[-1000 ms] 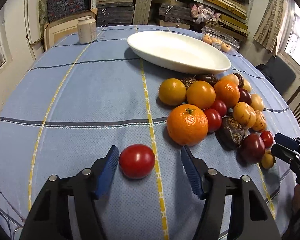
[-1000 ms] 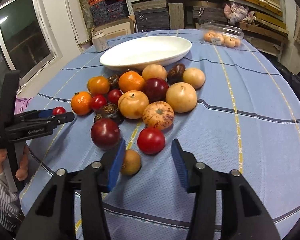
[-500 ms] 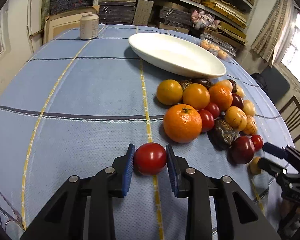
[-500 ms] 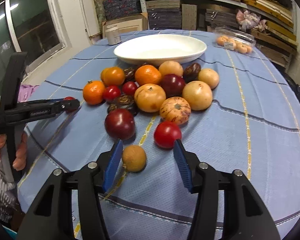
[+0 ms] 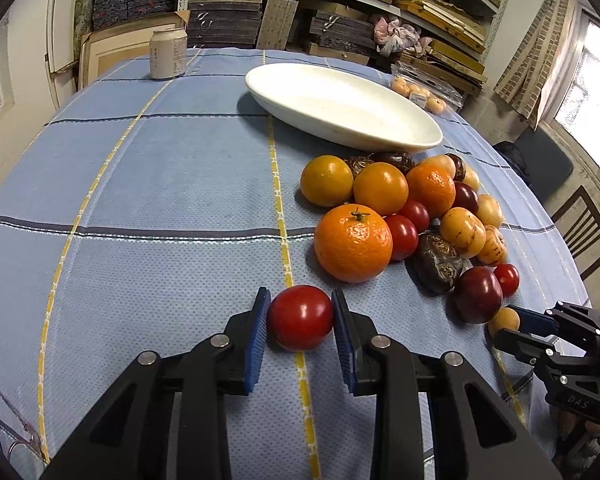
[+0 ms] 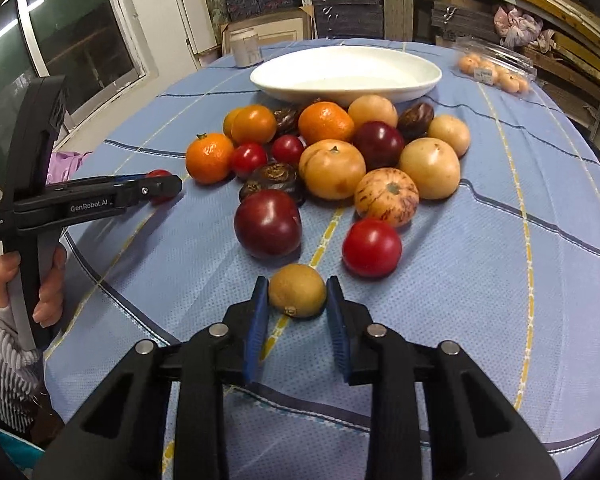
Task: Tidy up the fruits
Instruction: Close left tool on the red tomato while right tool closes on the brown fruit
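Left hand-held gripper (image 5: 300, 320) pads clamp a red tomato (image 5: 300, 317) low centre on the surface (image 5: 160, 184); only the right wrist view shows the right hand-held gripper (image 6: 296, 300) closed against a small brown fruit (image 6: 297, 295).

A red tomato (image 5: 300, 317), smooth and glossy, rests on the blue checked cloth of the desk (image 5: 160, 184), clamped between the blue pads of the left gripper (image 5: 300, 330). A small brownish-yellow round fruit (image 6: 297, 295) rests on the cloth, both pads of the right gripper (image 6: 297, 312) against its sides. The remaining fruits lie in a tight cluster beyond: a large mandarin (image 5: 353, 243) with a green stem, oranges, small red tomatoes, dark red plums, pale yellow round fruits and wrinkled dark brown ones. A white oval dish (image 5: 340, 106) sits upright behind the cluster, nothing in it.
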`<state>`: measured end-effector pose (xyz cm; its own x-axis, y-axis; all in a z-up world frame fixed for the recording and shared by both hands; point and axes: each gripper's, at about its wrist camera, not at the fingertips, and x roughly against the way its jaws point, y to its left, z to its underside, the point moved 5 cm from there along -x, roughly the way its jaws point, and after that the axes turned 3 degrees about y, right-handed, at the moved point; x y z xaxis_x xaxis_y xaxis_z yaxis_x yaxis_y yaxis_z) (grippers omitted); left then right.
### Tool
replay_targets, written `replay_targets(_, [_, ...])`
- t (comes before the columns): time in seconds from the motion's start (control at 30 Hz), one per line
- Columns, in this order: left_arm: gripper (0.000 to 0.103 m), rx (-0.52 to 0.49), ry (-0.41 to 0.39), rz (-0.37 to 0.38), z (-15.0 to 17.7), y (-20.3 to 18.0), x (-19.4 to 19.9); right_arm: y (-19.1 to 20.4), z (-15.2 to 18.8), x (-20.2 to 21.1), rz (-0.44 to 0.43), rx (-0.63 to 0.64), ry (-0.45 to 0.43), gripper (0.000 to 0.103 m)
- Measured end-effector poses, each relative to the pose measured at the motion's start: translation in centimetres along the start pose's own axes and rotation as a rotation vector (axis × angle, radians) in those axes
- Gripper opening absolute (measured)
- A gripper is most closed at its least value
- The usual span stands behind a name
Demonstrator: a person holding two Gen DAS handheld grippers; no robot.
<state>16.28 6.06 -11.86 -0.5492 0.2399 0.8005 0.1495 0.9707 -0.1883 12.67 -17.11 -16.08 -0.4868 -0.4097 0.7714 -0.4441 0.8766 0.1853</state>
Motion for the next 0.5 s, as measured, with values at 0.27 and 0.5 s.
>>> replay_targets(0.27, [0.031, -0.024, -0.060, 0.025, -1.5, -1.2, 2.0, -0.7, -2.6, 2.6, -0.066, -0.026, -0.059, 0.028])
replay_targets(0.5, [0.031, -0.040, -0.111, -0.025, -11.2, -3.3, 1.4, -2.1, -14.2, 4.6, 0.006, 0.004, -0.210, 0.029])
